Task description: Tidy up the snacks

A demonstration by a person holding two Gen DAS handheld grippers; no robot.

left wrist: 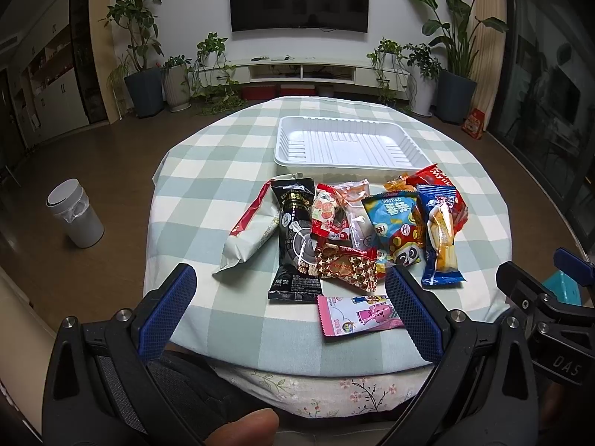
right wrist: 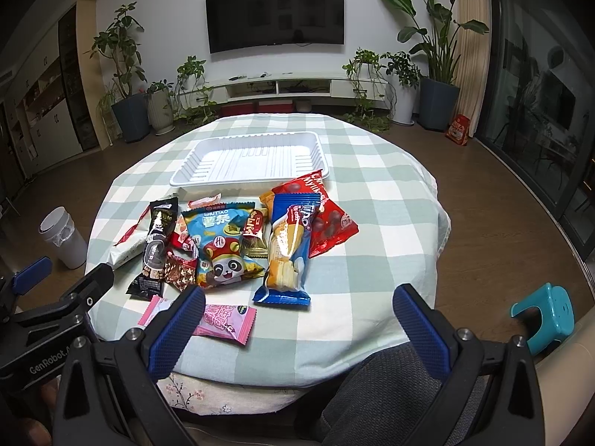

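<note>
Blue ribbed pads line both pairs of tongs, and both are spread wide with nothing between them. The left gripper [left wrist: 290, 297] hangs low over the near edge of the table [left wrist: 208, 171], and the right gripper [right wrist: 299, 319] beside it does the same, a stance that looks like readiness to choose a first packet.

Just ahead of the left tongs, partly behind its right pad, lies a pink packet [left wrist: 357, 314]. Beyond it the snack pile is heaped together: a black packet [left wrist: 295, 238], a white bar [left wrist: 251, 239] to its left, a blue panda bag [right wrist: 221, 245], a blue biscuit packet [right wrist: 288, 249] and a red bag [right wrist: 327, 219] overlapping.

Farther still, the white tray [left wrist: 346, 141] sits bare, probably the place meant for them.

Several small packets in the middle are buried under others, so their count and print cannot be read. Only a fingertip of the person shows at the bottom edge.
</note>
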